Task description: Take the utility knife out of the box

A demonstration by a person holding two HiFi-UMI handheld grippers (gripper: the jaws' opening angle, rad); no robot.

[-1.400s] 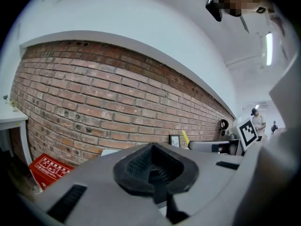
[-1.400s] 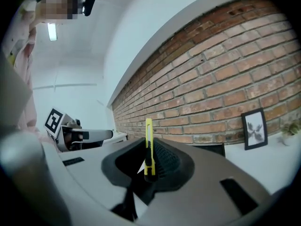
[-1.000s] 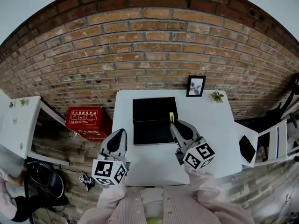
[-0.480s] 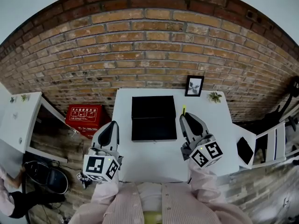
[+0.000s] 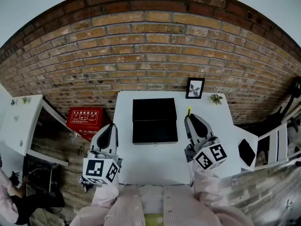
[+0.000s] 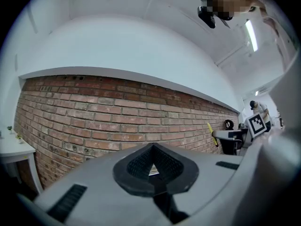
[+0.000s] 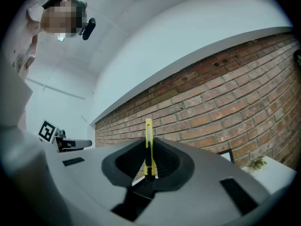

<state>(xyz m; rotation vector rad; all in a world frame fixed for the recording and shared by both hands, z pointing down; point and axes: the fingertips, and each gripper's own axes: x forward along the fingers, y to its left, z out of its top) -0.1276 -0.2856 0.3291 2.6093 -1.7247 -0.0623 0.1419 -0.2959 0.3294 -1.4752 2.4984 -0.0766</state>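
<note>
At 3 o'clock of the flat black box (image 5: pixel 154 119), above the white tabletop (image 5: pixel 155 161), the right tongs (image 5: pixel 190 117) clamp the slim yellow utility knife (image 7: pixel 148 145), likely light, stiff and slick, low on its handle, while the left tongs (image 6: pixel 153 158) sit closed, empty.

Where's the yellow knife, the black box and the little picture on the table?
utility knife (image 7: pixel 148 147): right gripper view, halfway along its yellow handle.
box (image 5: pixel 155 132): head view, on the black half nearer the person.
picture frame (image 5: pixel 195 87): head view, the middle of the picture inside the frame.
</note>
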